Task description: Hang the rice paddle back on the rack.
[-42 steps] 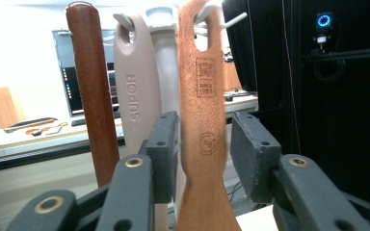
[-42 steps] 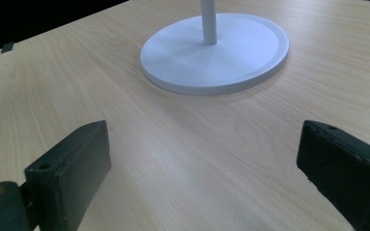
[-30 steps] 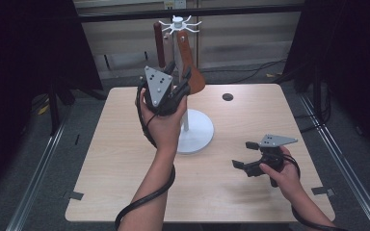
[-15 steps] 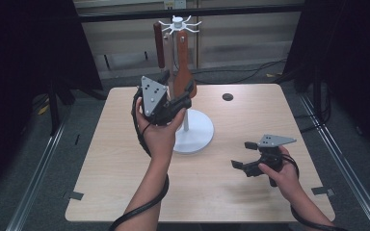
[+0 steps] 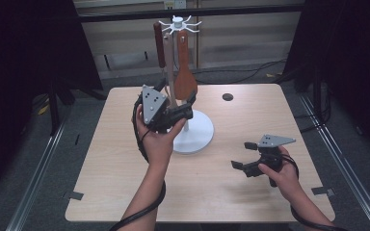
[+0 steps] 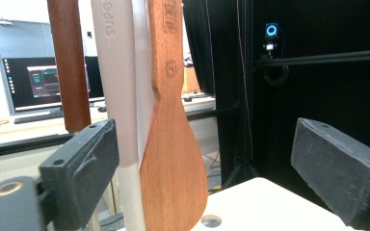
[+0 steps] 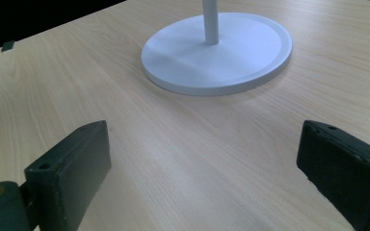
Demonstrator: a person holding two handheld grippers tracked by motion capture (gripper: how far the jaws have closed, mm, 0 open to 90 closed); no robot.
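Wood fills my high view: the pale desk (image 5: 125, 192) carries a white rack (image 5: 195, 132), and from its top hooks hang a spatula (image 5: 185, 77) and a dark handle (image 5: 160, 45). My left tool (image 5: 185, 107) sits up against the rack's pole, just below the spatula's blade. Its jaws have just been opening. My right tool (image 5: 241, 156) rests low over the desk, well apart from the rack.

Through the left gripper view, the spatula (image 6: 173, 159) hangs free between the spread jaws, nearer the left one, with neither pad touching it. The rack's pole (image 6: 118, 96) and the dark handle (image 6: 70, 62) stand just behind it.

Through the right gripper view, the jaws stand wide with nothing between them, only bare desk (image 7: 173, 159) and the rack's base (image 7: 217, 53) ahead.

I judge the hanging step done and the release in hand. Next I need to draw the left tool straight back, keeping the jaws wide so no pad brushes the blade and swings it off its hook.
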